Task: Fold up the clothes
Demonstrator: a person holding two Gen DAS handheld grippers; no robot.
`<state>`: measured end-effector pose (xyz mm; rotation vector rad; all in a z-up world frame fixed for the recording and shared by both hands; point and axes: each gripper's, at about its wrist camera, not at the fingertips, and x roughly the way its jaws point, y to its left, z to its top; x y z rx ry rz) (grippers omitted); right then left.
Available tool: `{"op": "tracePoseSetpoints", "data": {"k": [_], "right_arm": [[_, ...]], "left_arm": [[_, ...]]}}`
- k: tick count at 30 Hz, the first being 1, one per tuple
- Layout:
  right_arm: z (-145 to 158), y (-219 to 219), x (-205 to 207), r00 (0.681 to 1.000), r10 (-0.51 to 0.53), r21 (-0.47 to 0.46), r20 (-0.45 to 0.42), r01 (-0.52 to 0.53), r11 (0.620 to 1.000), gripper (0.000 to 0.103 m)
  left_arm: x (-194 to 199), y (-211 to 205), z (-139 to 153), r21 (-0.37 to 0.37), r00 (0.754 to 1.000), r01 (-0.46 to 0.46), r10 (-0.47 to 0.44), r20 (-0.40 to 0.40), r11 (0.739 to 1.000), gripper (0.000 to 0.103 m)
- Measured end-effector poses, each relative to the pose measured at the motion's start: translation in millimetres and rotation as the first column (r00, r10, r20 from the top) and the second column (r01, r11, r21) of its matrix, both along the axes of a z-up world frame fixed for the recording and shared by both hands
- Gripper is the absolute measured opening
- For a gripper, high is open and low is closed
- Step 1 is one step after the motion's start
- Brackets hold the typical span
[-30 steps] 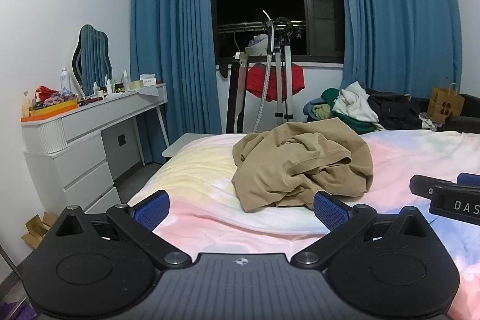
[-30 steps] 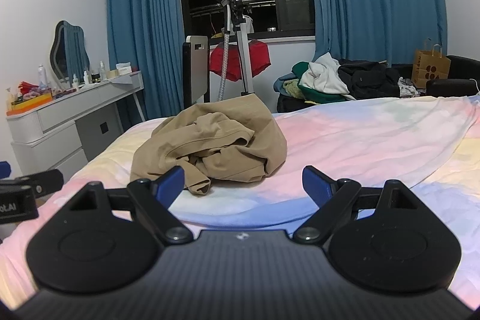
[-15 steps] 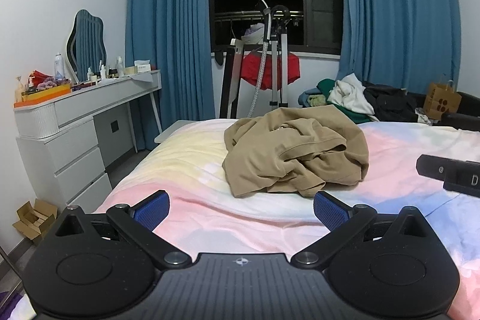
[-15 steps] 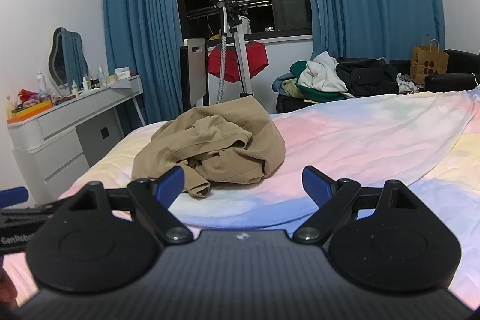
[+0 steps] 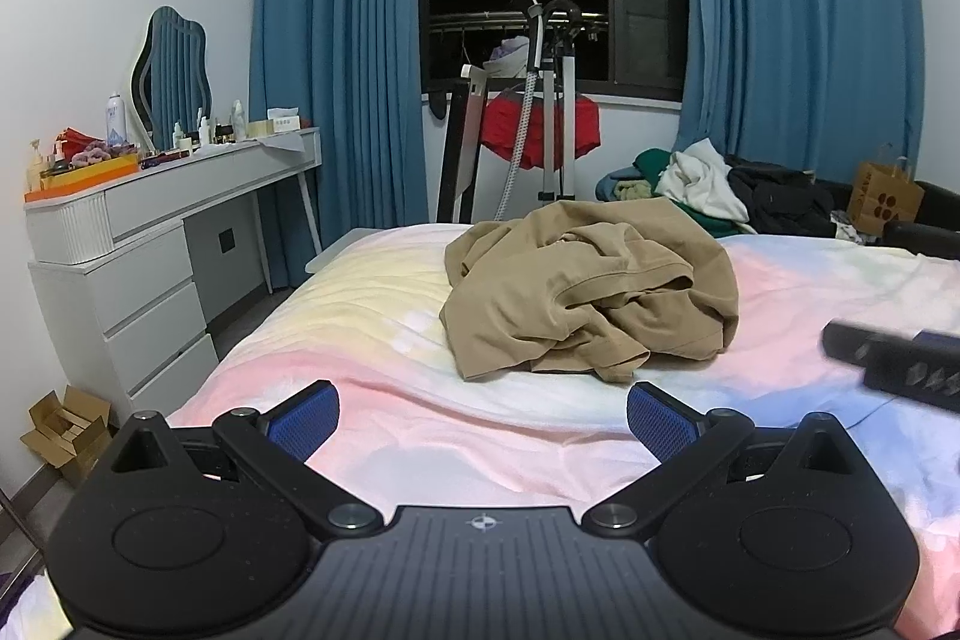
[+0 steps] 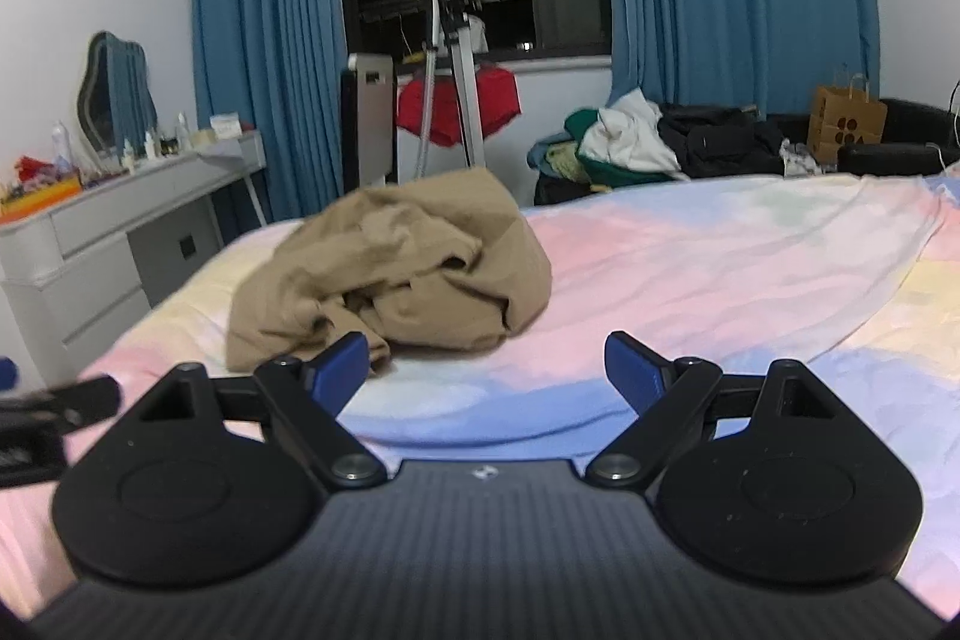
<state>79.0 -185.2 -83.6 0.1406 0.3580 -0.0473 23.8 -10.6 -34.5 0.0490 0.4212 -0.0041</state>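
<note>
1. The shirt (image 5: 591,307) is a tan, soft knit thing lying crumpled in a heap on the bed (image 5: 372,304), toward the far left side near the foot edge. Not folded at all; it's bunched up with deep creases, and a stitched hem edge loops across the front of the pile. Can't really tell sleeves from body in that mess.
2. From the right wrist view the same shirt (image 6: 396,274) looks a bit blurry, a lumpy mound with one flap trailing toward the camera.
3. The bed has a pastel tie-dye sheet with pink, yellow and blue patches, lightly wrinkled, matte cotton look.
4. Left gripper (image 5: 483,415): black plastic with blue ribbed pads (image 5: 303,418), jaws spread wide, nothing between them. It hangs over the sheet short of the shirt, not touching it.
5. Right gripper (image 6: 486,364): same build, jaws also wide apart and holding nothing. Its left pad overlaps the shirt's near edge in the view, but I can't tell if it actually touches.
6. Further out: a white dresser (image 5: 138,256) with bottles and a wavy mirror (image 5: 174,82), blue curtains (image 5: 336,58), a garment steamer (image 5: 555,112) at the dark window, a clothes pile (image 5: 714,190), and a paper bag (image 5: 888,199).
</note>
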Motion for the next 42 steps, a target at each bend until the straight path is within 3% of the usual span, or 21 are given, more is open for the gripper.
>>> {"op": "tracePoseSetpoints", "data": {"k": [6, 10, 15, 22, 24, 31, 36, 42], "right_arm": [[-36.6, 4.1, 29.2, 0.996, 0.028, 0.009, -0.091, -0.027, 1.0, 0.087], [-62.2, 16.7, 44.5, 0.984, 0.073, -0.062, -0.164, -0.084, 0.994, 0.087], [-87.5, 20.6, 55.6, 0.964, 0.108, -0.02, -0.243, -0.116, 0.993, 0.088], [-98.0, 25.7, 55.0, 0.971, 0.09, -0.027, -0.223, -0.099, 0.995, 0.092], [-100.1, 28.4, 54.8, 0.972, 0.084, -0.042, -0.219, -0.096, 0.995, 0.098], [-103.4, 35.2, 51.0, 0.978, 0.064, -0.088, -0.198, -0.082, 0.993, 0.098], [-105.6, 25.3, 51.5, 0.978, 0.083, -0.022, -0.189, -0.089, 0.996, 0.099], [-106.3, 27.5, 52.9, 0.977, 0.087, -0.027, -0.194, -0.094, 0.995, 0.103]], "left_arm": [[0.8, -0.4, -2.1, 0.006, 1.0, -0.001, 0.001, -0.012, 1.0, 0.103], [1.5, 2.4, -1.8, -0.011, 1.0, -0.004, 0.004, -0.017, 1.0, 0.103], [2.1, 3.8, -1.9, -0.017, 1.0, -0.003, 0.002, -0.026, 1.0, 0.103], [2.0, 5.0, -1.7, -0.024, 0.999, 0.003, -0.004, -0.033, 1.0, 0.103], [2.1, 5.3, -1.6, -0.027, 0.999, 0.003, -0.004, -0.036, 1.0, 0.103], [1.6, 7.6, -2.9, -0.024, 0.999, -0.003, 0.002, -0.041, 1.0, 0.103], [2.7, 11.5, -3.6, -0.038, 0.998, -0.014, 0.012, -0.06, 0.999, 0.103], [2.0, 10.8, -3.6, -0.038, 0.997, -0.013, 0.01, -0.079, 0.999, 0.103]]}}
